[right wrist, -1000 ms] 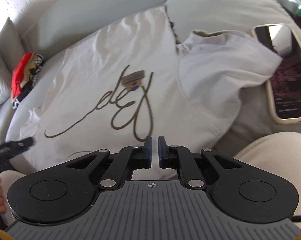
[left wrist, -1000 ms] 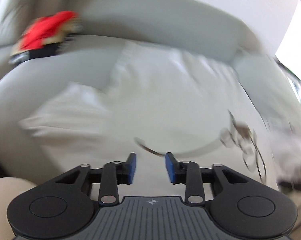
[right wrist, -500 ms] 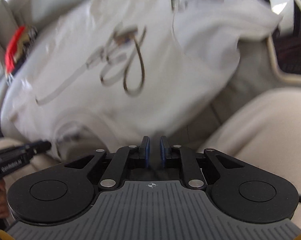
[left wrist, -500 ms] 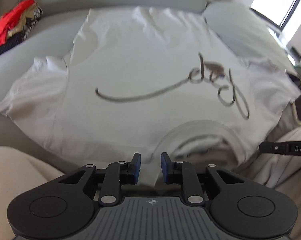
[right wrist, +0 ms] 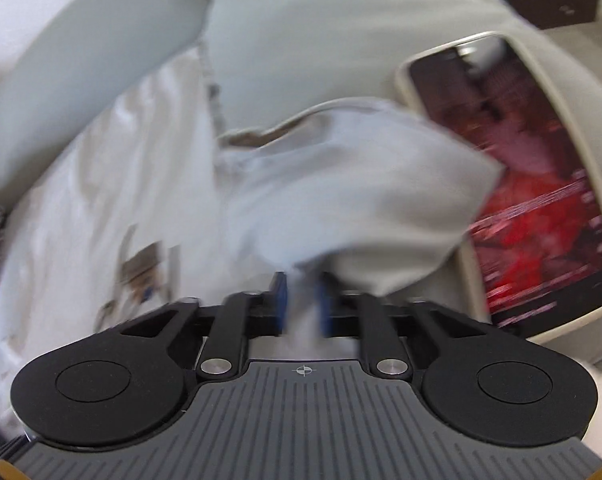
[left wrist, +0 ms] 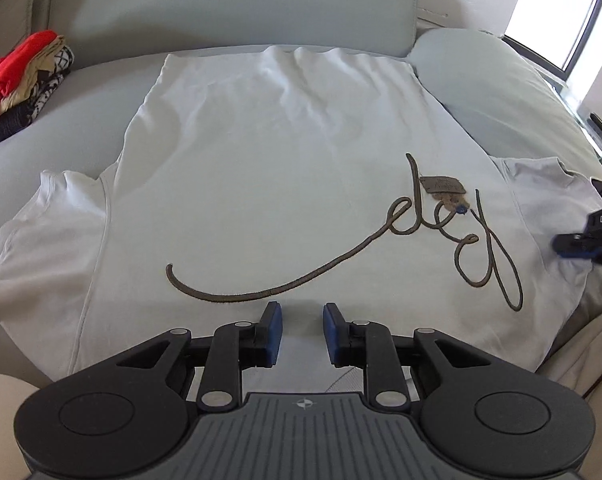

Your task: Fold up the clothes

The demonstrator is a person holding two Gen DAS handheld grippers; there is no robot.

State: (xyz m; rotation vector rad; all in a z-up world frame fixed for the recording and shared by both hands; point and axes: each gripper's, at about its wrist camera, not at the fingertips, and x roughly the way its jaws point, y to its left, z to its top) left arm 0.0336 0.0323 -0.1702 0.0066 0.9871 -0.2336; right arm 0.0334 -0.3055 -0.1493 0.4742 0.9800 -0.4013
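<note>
A white T-shirt with brown script lettering lies spread flat, front up, on a grey sofa seat. My left gripper is open just above the shirt's chest, near the collar, with nothing between its fingers. My right gripper is open at the shirt's right sleeve, and white sleeve cloth shows in the gap between its blue pads; this view is blurred. In the left wrist view the right gripper reaches in from the right edge over that sleeve.
A pile of red, tan and black clothes lies at the sofa's far left. A grey cushion sits to the right of the shirt. A phone with a lit screen rests beside the sleeve. Beige-clad legs border the near edge.
My left gripper moved forward over the shirt's chest and opened a little wider. My right gripper swung right to the sleeve, and its fingers went from shut to open.
</note>
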